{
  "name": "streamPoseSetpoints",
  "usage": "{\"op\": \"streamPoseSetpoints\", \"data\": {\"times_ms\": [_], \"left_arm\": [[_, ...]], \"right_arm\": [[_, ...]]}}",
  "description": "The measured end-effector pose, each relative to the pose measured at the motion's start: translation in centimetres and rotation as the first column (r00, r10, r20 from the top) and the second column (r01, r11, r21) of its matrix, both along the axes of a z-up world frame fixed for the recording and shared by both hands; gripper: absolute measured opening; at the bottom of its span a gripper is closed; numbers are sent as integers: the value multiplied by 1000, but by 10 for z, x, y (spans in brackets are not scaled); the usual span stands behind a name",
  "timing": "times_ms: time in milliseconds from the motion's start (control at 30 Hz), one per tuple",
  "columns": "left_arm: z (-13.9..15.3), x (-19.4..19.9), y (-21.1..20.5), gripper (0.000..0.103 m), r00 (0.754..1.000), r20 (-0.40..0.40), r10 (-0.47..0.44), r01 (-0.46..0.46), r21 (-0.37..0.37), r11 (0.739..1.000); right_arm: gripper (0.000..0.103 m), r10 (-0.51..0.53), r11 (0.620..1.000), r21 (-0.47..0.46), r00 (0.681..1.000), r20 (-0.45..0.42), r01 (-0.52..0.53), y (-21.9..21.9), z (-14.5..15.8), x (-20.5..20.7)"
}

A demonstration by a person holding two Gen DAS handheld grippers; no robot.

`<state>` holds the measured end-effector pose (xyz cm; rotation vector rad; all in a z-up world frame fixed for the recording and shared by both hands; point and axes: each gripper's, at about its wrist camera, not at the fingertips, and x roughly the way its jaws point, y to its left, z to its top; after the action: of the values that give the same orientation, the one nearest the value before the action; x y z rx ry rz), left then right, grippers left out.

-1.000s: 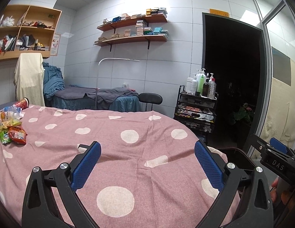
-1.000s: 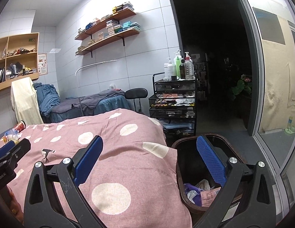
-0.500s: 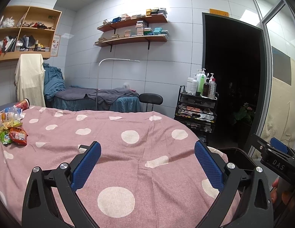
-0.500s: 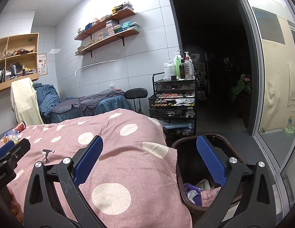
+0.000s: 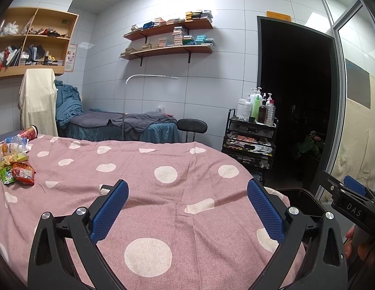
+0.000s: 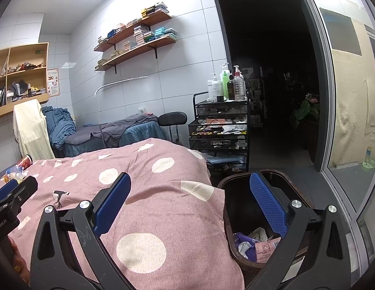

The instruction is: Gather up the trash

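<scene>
Hardly anything is being changed since a second ago: the left gripper point(image 5: 187, 207) and right gripper point(image 6: 187, 203) are still being held spread and empty. The snack wrappers point(image 5: 17, 172) are lying far left on the bedspread point(image 5: 163, 188), slightly shifted rightward in view; the bin point(image 6: 238, 217) is standing beside the bed.

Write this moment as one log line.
left tool: open, empty | right tool: open, empty | wrappers: on bed | bin: has trash

"DAS" in pale letters on the black body of the right claw point(image 5: 351, 188).
</scene>
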<state>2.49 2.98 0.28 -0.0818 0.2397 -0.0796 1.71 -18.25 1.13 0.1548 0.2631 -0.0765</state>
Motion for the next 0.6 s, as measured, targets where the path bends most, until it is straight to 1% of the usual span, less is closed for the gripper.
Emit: {"op": "streamPoseSetpoints", "data": {"times_ms": [600], "left_arm": [[1,0,0,98,1000,1,2,-2,4,1000]], "right_arm": [[97,-3,1000,2,1000,-1,3,0,-2,1]]}}
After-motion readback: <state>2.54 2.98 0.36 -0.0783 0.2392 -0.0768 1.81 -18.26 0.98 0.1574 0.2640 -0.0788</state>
